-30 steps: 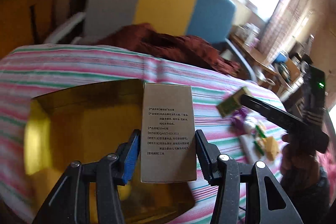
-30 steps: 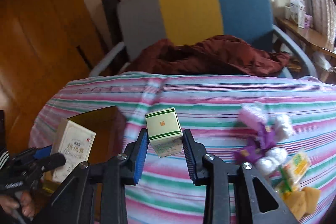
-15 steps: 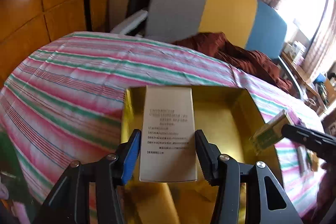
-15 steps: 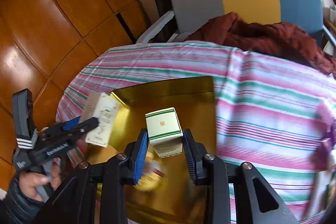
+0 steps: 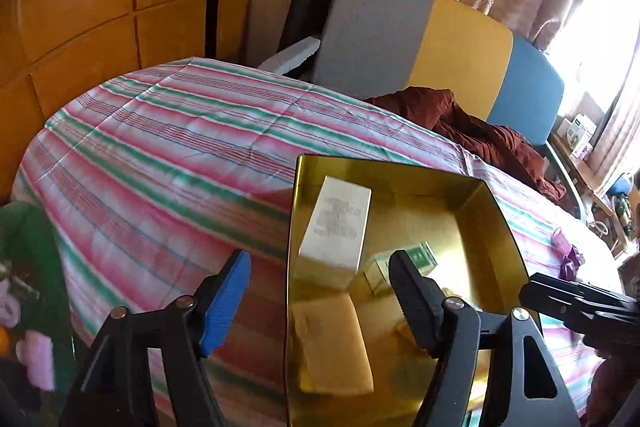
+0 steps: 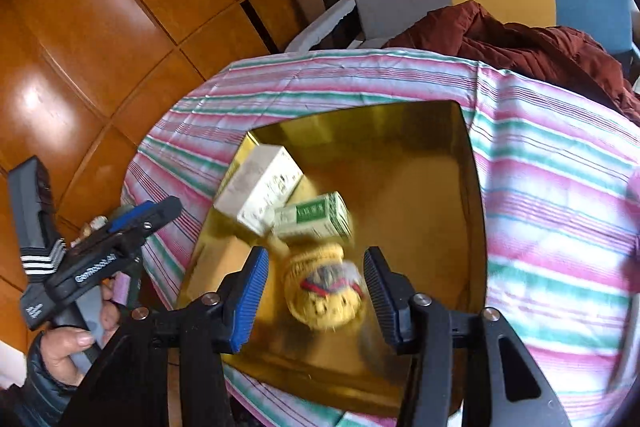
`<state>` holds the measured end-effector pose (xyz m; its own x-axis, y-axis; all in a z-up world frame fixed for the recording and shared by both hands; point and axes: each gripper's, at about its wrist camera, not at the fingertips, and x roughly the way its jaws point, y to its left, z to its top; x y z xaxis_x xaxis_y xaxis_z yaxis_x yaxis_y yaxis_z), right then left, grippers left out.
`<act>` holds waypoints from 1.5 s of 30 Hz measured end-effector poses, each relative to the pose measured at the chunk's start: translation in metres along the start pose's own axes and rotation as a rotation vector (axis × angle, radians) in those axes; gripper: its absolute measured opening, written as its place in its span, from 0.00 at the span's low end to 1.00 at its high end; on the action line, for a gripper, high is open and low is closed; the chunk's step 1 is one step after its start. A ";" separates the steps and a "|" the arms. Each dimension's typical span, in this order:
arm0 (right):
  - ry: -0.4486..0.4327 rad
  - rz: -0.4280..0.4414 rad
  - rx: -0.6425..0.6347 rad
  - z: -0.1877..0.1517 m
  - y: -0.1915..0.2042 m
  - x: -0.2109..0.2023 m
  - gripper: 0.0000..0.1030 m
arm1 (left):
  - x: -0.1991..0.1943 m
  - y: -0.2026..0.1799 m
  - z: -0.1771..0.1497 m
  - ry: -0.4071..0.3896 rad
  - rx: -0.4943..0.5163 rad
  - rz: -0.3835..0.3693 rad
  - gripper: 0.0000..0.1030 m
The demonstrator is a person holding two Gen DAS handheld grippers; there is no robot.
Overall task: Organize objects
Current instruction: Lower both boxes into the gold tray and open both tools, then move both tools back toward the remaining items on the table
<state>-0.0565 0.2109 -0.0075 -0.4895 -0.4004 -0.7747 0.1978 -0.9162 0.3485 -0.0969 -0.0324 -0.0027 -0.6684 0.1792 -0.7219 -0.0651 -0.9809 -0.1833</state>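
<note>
Over the striped cloth [image 5: 168,163], both grippers are hovering at the gold tray [image 5: 460,195], pointing down into it.

Left gripper [image 5: 320,291]: jaws apart and opening, nothing pressing on the pads. It is sitting over the tray's left wall, blue pad outside over the cloth, black pad over the tray floor. The tall white box [image 5: 338,227] is lying tilted inside the tray, at the left wall, ahead of the fingers and clear of them.

Right gripper [image 6: 314,291]: jaws apart and opening too. The small green-striped box [image 6: 314,217] is lying in the tray just beyond its fingertips, touching the white box, blurred, not gripped. Between the fingers, lower down, a yellow wrapped item [image 6: 324,291] is lying on the tray floor; pads are not touching it. It is too blurred to say what it is.

A tan block [image 5: 332,343] is also lying in the tray, near the front left corner.

From the right wrist view a hand [image 6: 68,343] is holding the left gripper's handle at the tray's left edge.

Behind the table, a chair [image 5: 432,51] with grey, yellow and blue panels is carrying a dark red cloth [image 5: 480,135].
</note>
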 end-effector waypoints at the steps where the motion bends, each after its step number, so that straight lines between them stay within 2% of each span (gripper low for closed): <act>1: -0.010 -0.017 -0.015 -0.005 0.002 -0.003 0.49 | -0.003 -0.001 -0.003 -0.004 0.003 0.003 0.72; 6: -0.064 -0.074 -0.071 -0.022 0.014 -0.016 0.54 | -0.019 -0.015 -0.019 -0.025 0.036 0.011 0.77; 8: -0.085 -0.092 -0.092 -0.028 0.018 -0.021 0.65 | -0.024 -0.021 -0.022 -0.041 0.051 0.015 0.79; 18: -0.164 -0.186 -0.119 -0.048 0.015 -0.040 0.66 | -0.046 -0.051 -0.035 -0.096 0.148 0.018 0.85; 29: -0.183 -0.247 0.014 -0.061 -0.036 -0.060 0.66 | -0.045 -0.074 -0.044 -0.077 0.215 -0.016 0.85; 39: -0.154 -0.341 0.173 -0.085 -0.105 -0.076 0.66 | -0.037 -0.103 -0.050 -0.048 0.291 -0.075 0.85; 45: -0.166 -0.428 0.247 -0.091 -0.152 -0.104 0.66 | -0.032 -0.127 -0.051 -0.030 0.345 -0.116 0.85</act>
<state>0.0412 0.3902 -0.0279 -0.6148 0.0356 -0.7879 -0.2463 -0.9577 0.1489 -0.0295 0.0902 0.0098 -0.6627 0.2939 -0.6888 -0.3845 -0.9228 -0.0238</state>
